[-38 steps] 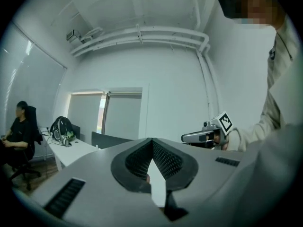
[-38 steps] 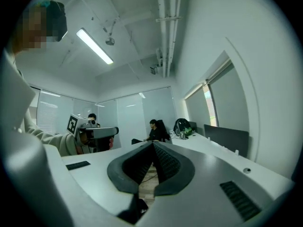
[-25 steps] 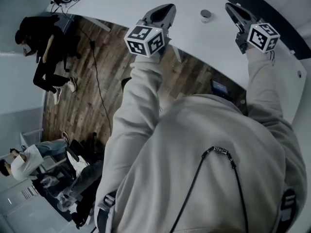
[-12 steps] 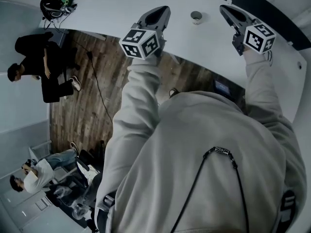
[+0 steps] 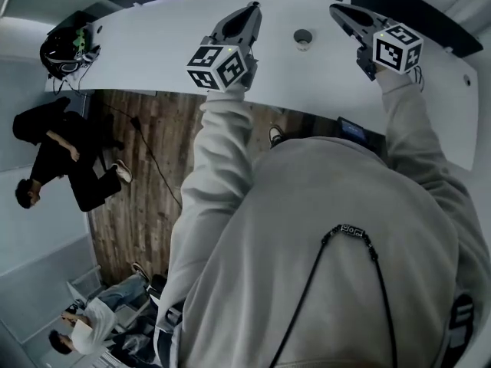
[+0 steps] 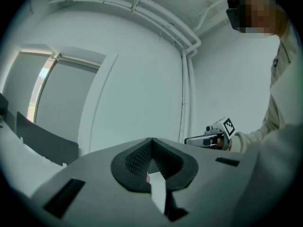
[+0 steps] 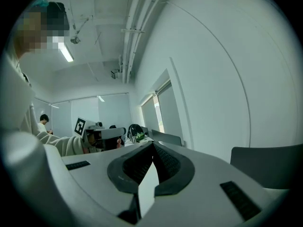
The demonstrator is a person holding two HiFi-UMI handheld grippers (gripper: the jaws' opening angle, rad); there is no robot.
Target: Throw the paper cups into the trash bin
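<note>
A small paper cup [image 5: 303, 36] stands upright on the white curved table [image 5: 169, 37], in the head view between my two grippers. My left gripper [image 5: 251, 9] reaches out level over the table just left of the cup, jaws shut and empty [image 6: 151, 140]. My right gripper [image 5: 337, 10] is held to the cup's right, also shut with nothing in it [image 7: 152, 144]. Each gripper view catches the other gripper: the right gripper [image 6: 208, 138] and the left gripper [image 7: 102, 135]. No trash bin is in view.
A black headset with green parts [image 5: 69, 46] lies at the table's left end. Dark chairs [image 5: 406, 6] line the far side, one close on the right [image 7: 265, 164]. People [image 5: 54, 152] are on the wooden floor [image 5: 146, 190] at the left.
Both grippers have reached further out over the table. The cup now sits lower in the picture, between the two gripper tips. Both stay shut.
</note>
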